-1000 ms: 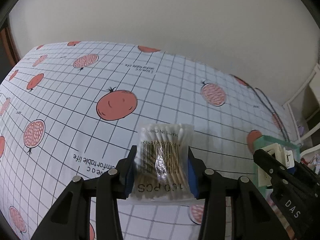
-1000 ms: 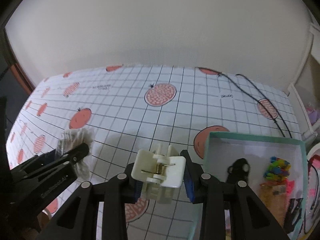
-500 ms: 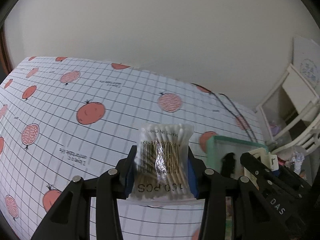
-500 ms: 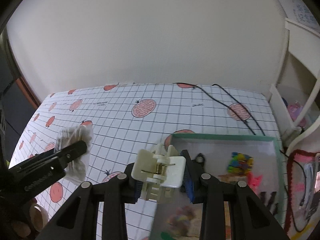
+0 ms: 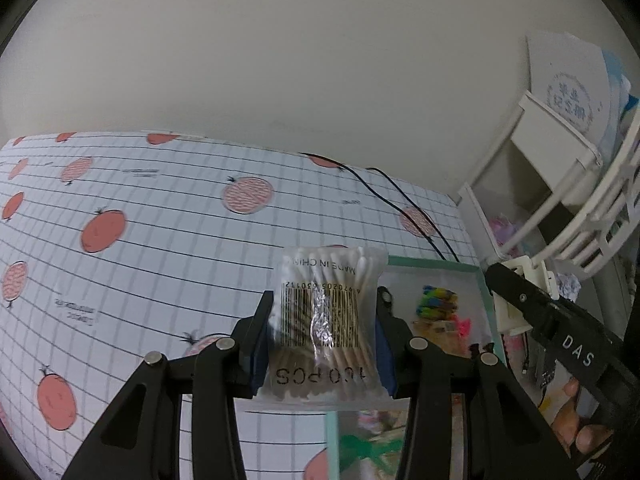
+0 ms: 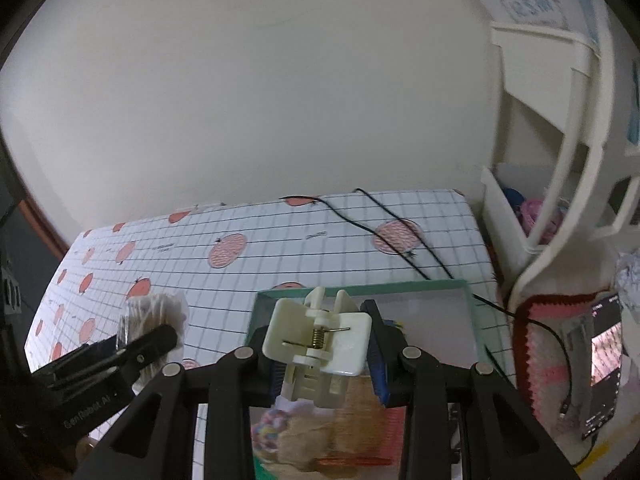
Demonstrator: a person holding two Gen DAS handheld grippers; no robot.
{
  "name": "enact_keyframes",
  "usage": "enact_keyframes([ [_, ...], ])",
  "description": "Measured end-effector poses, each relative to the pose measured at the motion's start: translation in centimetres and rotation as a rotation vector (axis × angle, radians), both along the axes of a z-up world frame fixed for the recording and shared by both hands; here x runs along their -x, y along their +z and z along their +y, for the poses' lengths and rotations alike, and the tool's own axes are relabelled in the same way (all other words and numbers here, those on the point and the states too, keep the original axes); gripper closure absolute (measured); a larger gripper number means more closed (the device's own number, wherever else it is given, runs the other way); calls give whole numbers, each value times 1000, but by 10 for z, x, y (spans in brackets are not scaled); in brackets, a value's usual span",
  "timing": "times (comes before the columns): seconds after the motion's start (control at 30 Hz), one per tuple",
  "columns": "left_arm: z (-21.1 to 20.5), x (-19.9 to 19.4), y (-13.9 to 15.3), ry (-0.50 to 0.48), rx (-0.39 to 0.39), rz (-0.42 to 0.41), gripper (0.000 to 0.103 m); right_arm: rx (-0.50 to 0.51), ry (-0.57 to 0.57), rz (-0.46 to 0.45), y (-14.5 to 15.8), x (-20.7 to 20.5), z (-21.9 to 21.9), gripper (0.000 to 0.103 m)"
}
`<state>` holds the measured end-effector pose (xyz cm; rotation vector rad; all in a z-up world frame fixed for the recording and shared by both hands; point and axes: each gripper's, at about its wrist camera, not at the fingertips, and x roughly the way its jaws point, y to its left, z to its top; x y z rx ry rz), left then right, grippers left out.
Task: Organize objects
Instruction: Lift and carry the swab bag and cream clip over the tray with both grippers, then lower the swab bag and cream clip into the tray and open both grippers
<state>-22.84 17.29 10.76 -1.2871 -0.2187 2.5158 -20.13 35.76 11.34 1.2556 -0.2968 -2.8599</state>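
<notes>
L gripper (image 5: 324,344) is clenched on the swab pack (image 5: 326,320), held upright above the table (image 5: 160,240) just at the box (image 5: 436,266) left edge; R gripper (image 6: 324,354) is clenched on a white clip (image 6: 320,340), held over the box interior. Both items are off the table, not yet in the box.

Risks, as I judge them: pack is a slippery film bag gripped at mid-height, so it could slide or sag out if the grip eases before it's over the box; it hangs at the rim, so letting go now could land it on the wall or outside. Clip is gripped across its flat body; the spring could twist it in the pads. Two grippers are near each other at one box; a crossing move could knock them together.

Room: box already holds colourful bits w/ a bare far part; black cable (image 6: 384,216) runs across the table behind the far rim; white shelf (image 6: 540,200) crowds the right side; the left and far table is open for backing off.
</notes>
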Motion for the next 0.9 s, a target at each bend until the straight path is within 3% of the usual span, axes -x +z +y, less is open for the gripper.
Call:
enact_keyframes([
  [0.3, 26, 1, -11, -61, 12, 12, 58, -26, -40, -18, -13, 3, 24, 67],
  [0.9, 54, 42, -38, -122, 68, 22, 58, -117, -108, -98, -58, 26, 59, 67],
])
